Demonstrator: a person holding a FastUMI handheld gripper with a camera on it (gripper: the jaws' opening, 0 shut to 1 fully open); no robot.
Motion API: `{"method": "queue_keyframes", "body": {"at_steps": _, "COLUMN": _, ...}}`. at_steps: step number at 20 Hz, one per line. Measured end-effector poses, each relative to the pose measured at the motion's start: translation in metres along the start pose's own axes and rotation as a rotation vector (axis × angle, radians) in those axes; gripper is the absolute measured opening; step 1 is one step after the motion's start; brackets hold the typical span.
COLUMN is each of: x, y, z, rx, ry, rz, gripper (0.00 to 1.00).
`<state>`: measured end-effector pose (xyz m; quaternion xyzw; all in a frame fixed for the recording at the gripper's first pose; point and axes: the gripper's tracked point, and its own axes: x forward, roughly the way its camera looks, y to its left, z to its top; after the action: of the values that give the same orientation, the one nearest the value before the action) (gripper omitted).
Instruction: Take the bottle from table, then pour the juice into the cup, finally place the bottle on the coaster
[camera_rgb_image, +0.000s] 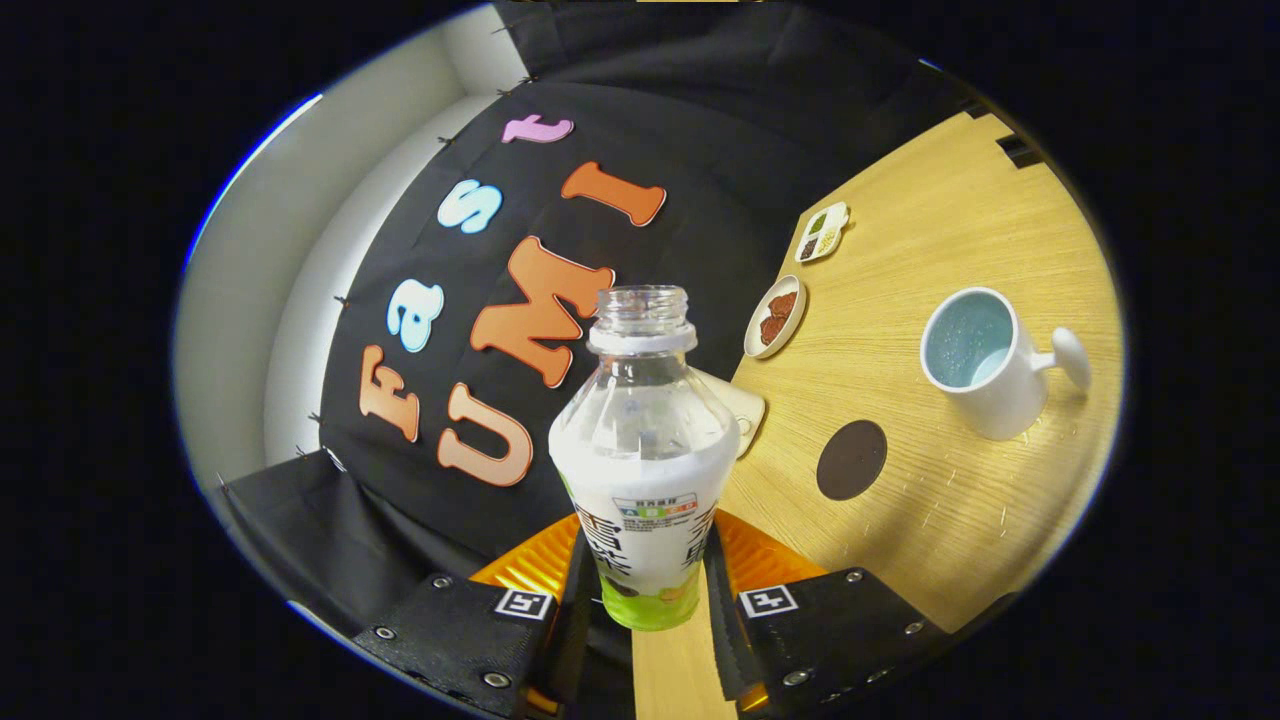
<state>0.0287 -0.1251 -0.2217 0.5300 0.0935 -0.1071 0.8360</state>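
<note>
**Bottle held, view tilted**

The wooden table (930, 520) lies beyond the gripper (645, 590), whose fingers clamp the uncapped bottle (642, 450) from both sides. Ahead to the right sit the dark coaster (851, 459) and, farther, the white cup (985, 360).

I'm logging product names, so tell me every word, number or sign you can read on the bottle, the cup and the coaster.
Label on the bottle: printed characters and a small lettered strip, too small and distorted to read; the gripper is shut on the bottle there.
Square markers on the fingers: coded patterns, no words.
Cup and coaster: no writing.
</note>
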Motion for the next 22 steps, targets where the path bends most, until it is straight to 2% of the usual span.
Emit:
{"method": "queue_keyframes", "body": {"at_steps": 8, "x": 0.005, "y": 0.008, "z": 0.008, "rx": 0.228, "ry": 0.021, "rz": 0.036, "gripper": 0.53}}
{"method": "queue_keyframes", "body": {"at_steps": 22, "x": 0.017, "y": 0.001, "z": 0.028, "rx": 0.429, "ry": 0.021, "rz": 0.019, "gripper": 0.53}}
